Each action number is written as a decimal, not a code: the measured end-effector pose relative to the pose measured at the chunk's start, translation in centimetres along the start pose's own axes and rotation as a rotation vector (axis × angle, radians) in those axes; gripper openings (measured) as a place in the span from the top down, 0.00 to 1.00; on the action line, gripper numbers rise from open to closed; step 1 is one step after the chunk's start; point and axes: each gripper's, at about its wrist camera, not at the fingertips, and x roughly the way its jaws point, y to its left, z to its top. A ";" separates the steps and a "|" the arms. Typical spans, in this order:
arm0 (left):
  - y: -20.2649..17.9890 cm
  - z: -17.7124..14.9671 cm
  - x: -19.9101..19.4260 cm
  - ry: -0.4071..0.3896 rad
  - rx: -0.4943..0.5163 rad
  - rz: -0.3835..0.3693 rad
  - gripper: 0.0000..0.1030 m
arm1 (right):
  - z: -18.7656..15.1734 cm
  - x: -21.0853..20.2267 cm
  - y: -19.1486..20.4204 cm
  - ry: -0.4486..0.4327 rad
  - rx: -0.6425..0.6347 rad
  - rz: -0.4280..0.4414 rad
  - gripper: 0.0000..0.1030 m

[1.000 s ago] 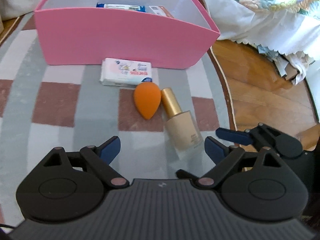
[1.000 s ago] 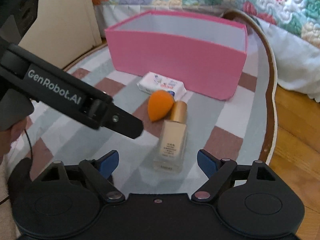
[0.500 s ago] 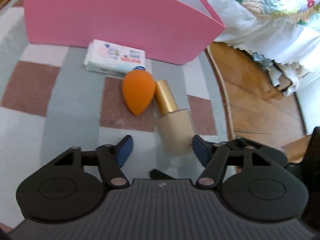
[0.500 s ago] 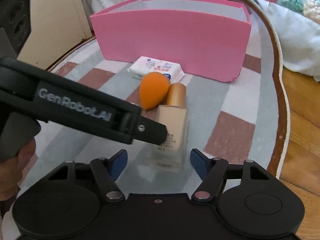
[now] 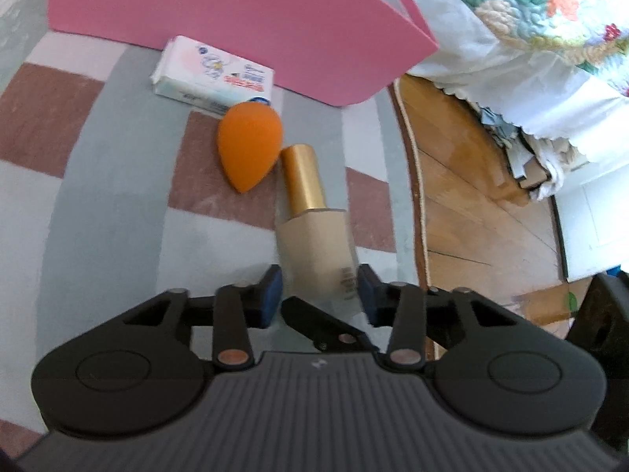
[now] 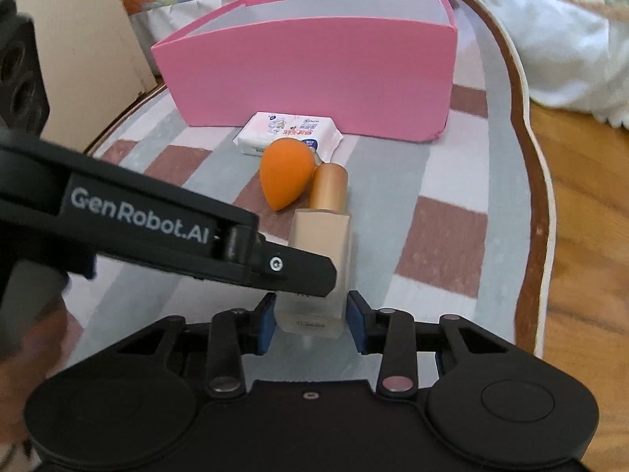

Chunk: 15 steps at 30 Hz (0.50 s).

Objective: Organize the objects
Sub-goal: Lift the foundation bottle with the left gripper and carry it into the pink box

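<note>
Foundation bottle (image 5: 314, 244) (image 6: 320, 251): flat on the checked rug (image 5: 98, 196), gold cap toward the pink box (image 5: 236, 11), printed base toward both cameras. Sits between the blue pads of the left gripper (image 5: 318, 291), narrowed to about the bottle's width, pads right against its sides near the base; cannot tell whether actually clamped. Same in the right wrist view: right gripper (image 6: 310, 314) drawn in narrow around the very bottom of the bottle, pads just beside or touching it, grip not certain. One black finger of the left gripper crosses over the bottle's lower part there.

Just beside the cap, an orange makeup sponge (image 5: 249, 145), pointed end toward the cameras. Behind the sponge, a white pack of wipes (image 5: 214, 74), lying against the box's front wall. Beyond the rug's edge on the right, wooden floor (image 5: 471, 196) and a flowered quilt (image 5: 530, 8).
</note>
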 end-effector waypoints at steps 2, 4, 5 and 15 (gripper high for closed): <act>0.3 0.1 0.1 0.003 -0.013 -0.010 0.57 | 0.0 0.0 -0.3 0.001 0.042 0.013 0.58; 0.4 0.0 0.1 0.003 -0.023 -0.021 0.58 | 0.1 0.0 -0.6 0.000 0.078 0.028 0.58; 0.4 0.0 0.1 0.001 -0.018 -0.030 0.63 | 0.1 0.0 -0.8 0.000 0.091 0.034 0.58; -2.4 -1.4 -1.6 -0.008 0.142 0.039 0.64 | -0.5 -0.8 0.0 0.011 0.079 0.038 0.58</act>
